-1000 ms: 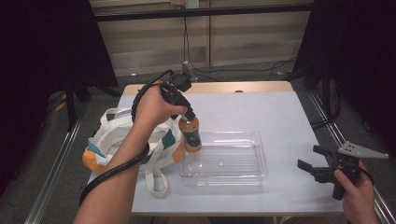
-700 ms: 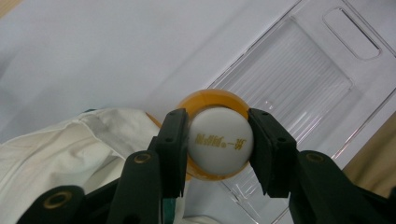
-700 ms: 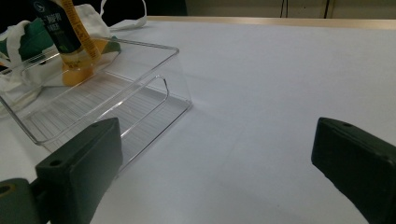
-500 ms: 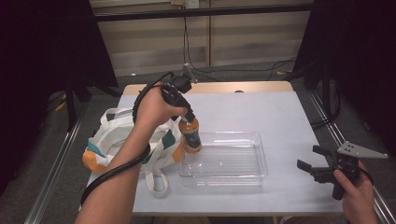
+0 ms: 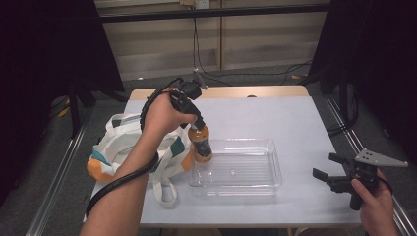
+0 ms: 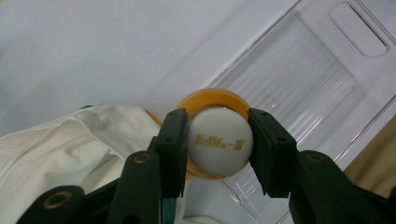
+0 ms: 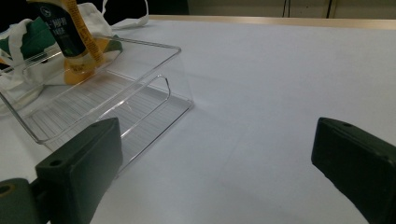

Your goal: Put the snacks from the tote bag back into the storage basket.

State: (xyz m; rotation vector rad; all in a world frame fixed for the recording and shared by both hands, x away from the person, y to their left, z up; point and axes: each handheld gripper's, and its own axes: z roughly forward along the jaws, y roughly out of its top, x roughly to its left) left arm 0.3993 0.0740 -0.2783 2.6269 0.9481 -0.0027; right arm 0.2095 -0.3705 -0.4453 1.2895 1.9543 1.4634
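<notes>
At table's left, a white cloth bag with green and orange trim (image 5: 123, 147) lies slumped. Left gripper (image 6: 218, 140) clamps the white cap of an orange drink bottle (image 5: 200, 142), upright at the near-left corner of a clear ribbed plastic tray (image 5: 255, 182). Right gripper (image 5: 333, 173), jaws spread wide and empty, hangs off the table's right edge.

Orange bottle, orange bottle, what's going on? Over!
Left gripper shut on bottle cap, over clear tray corner. Right gripper open, idle. Tote bag beside tray.

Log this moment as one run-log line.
left gripper: shut on bottle cap | bottle: upright over tray left edge | right gripper: open, idle | bag: left of tray
</notes>
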